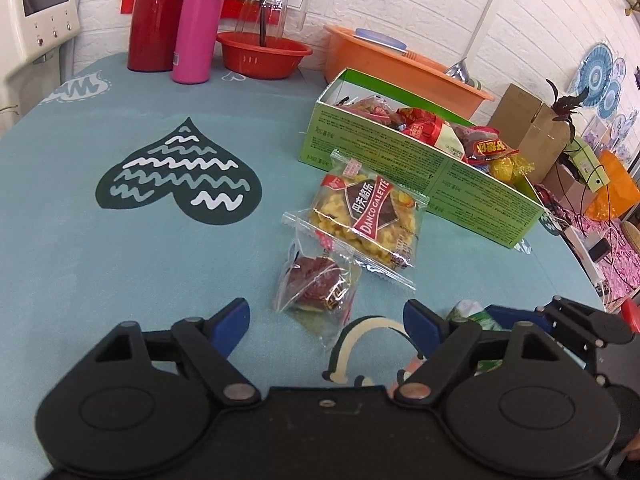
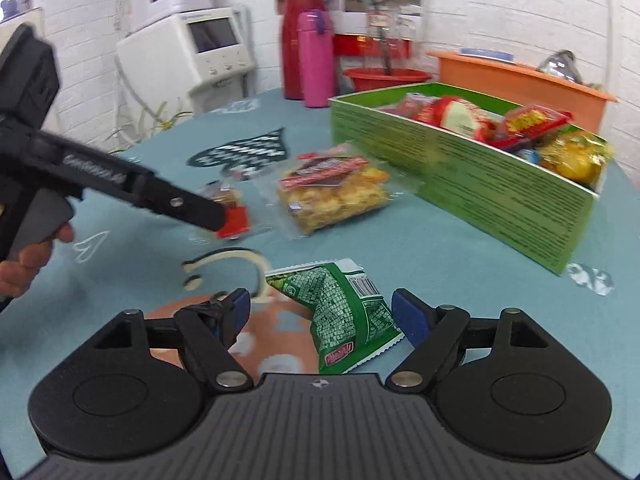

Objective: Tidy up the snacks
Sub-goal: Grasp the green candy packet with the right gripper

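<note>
Both claws are held wide open above the teal table (image 1: 80, 240), and nothing is gripped by either.

The left claw (image 1: 326, 320) is pointed at a small clear packet with a dark red snack (image 1: 316, 286), which lies on the table just ahead of the blue fingertips (image 1: 234, 314) and between their lines. Its far end is overlapped by a larger clear bag of yellow galettes (image 1: 366, 220), found just in front of the green box (image 1: 440, 172).

The right claw (image 2: 322, 314) is set over a green snack packet (image 2: 344, 320), which lies flat on the table between the two spread fingers; no contact with either pad can be made out. In the right wrist view the left claw is seen from the side, held by a hand (image 2: 28, 260), its tip near the small red packet.

The green box is seen open-topped on the table, partly filled with red and yellow wrapped snacks (image 2: 520, 124). Behind it an orange basin (image 1: 400, 68), a red bowl (image 1: 260, 56), a pink bottle (image 1: 196, 28) and a red flask (image 1: 158, 16) are ranged along the far edge.
</note>
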The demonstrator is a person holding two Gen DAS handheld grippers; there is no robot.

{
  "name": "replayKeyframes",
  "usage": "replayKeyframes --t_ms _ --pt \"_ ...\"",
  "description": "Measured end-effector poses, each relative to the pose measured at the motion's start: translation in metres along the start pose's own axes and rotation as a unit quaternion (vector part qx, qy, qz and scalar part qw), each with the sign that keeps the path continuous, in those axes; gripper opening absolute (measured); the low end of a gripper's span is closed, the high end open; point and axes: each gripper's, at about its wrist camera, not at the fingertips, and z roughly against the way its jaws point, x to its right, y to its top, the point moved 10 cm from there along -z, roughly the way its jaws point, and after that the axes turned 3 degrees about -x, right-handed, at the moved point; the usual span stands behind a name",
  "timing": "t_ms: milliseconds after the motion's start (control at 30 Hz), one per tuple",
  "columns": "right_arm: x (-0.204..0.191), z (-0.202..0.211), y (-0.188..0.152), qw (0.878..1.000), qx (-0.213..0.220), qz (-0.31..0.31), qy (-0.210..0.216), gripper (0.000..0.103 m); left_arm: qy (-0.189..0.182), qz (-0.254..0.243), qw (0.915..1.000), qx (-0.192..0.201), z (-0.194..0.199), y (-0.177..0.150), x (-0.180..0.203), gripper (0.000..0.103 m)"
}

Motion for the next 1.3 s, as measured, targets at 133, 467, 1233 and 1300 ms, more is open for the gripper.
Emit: replayKeyframes --t_ms 133,467,1233,1300 --pt "-0.027 0.001 -0.002 1.000 -0.003 0.015 0.023 0.103 -0.002 0.002 1.0000 -0.004 0.006 -0.007 0.002 0.100" --pt "-0.032 0.010 -0.011 1.000 -0.012 0.005 0.028 0.103 -0.117 0.008 0.9928 -0.027 0.032 -0.036 0.042 0.084" --pt "-0.025 -0.002 -0.005 0.999 -0.007 0.036 -0.025 0.073 -0.068 -0.027 0.9964 -0.043 -0.007 -0.031 0.066 0.079" --pt "-0.024 -0.002 -0.004 0.999 -0.011 0.034 -0.022 0.072 -0.064 -0.026 0.9967 -0.043 -0.007 -0.031 0.063 0.079"
